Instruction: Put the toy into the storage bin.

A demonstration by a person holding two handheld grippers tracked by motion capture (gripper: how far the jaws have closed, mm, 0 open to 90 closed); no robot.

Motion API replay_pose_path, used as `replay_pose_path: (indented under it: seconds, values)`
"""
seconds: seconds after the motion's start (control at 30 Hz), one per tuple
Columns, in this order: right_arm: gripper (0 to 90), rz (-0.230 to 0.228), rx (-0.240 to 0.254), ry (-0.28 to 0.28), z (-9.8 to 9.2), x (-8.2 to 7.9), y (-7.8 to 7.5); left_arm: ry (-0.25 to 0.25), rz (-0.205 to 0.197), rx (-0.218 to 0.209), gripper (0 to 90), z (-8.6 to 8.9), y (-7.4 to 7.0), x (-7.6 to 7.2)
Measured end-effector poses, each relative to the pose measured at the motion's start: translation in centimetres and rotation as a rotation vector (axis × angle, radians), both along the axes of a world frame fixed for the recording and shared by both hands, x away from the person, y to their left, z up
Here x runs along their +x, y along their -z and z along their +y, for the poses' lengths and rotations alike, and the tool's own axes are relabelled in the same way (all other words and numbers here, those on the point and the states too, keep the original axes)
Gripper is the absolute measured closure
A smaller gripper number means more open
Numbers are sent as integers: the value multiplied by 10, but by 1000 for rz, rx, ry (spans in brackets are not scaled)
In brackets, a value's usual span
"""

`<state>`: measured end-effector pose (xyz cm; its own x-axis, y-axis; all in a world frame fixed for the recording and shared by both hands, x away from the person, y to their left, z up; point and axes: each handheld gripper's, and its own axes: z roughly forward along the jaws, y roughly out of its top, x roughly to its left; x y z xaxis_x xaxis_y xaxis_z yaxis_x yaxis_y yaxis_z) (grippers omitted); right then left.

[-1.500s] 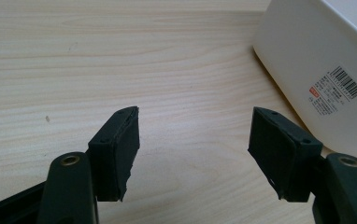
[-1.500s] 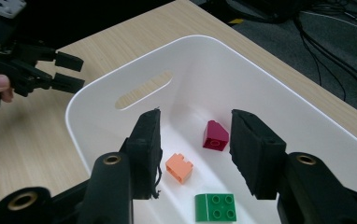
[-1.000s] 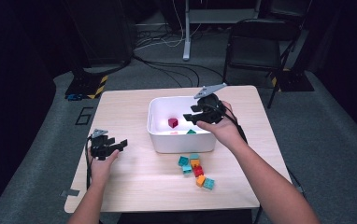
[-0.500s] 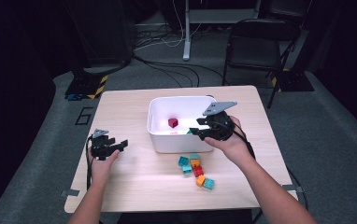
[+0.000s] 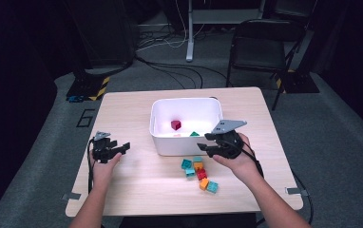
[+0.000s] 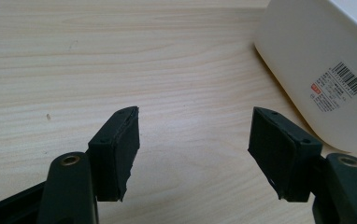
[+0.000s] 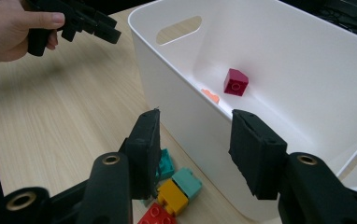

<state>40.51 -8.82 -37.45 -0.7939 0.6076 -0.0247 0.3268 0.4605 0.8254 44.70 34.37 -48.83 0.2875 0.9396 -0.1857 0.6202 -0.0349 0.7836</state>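
Note:
A white bin [image 5: 185, 142] stands mid-table with a dark red brick [image 5: 176, 125] and a green brick [image 5: 195, 134] inside. Several loose bricks [image 5: 198, 172] in teal, yellow, red and orange lie on the table just in front of it. My right gripper [image 5: 208, 145] hovers at the bin's near right corner, above the pile, open with nothing between its fingers. In the right gripper view its jaws [image 7: 195, 135] frame the bin's wall [image 7: 181, 112], with a teal brick [image 7: 187, 182] and a yellow brick [image 7: 172, 196] below. My left gripper [image 5: 122, 148] stands open and empty left of the bin.
The wooden table [image 5: 137, 185] has bare room between the left gripper and the pile. In the left gripper view the bin's labelled wall [image 6: 317, 60] is close on the right. A black chair [image 5: 258, 52] and floor cables lie beyond the far edge.
My right gripper has come from above the bin's far right side toward the person and down, to the bin's near right corner over the pile. The left gripper has stayed put.

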Motion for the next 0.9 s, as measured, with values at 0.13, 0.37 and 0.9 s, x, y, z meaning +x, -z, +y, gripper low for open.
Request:
replay_pose_path:
  seconds: [0.13,0.37,0.9]
  values:
    - [524,12,8,12,-5,-4,7,2,-2,2,332,0,0,0]
    - [524,9,3,31,-15,-11,22,0,2,2,333,-1,0,0]
    - [524,42,-14,68,-31,-26,60,2,7,4,333,-2,1,0]
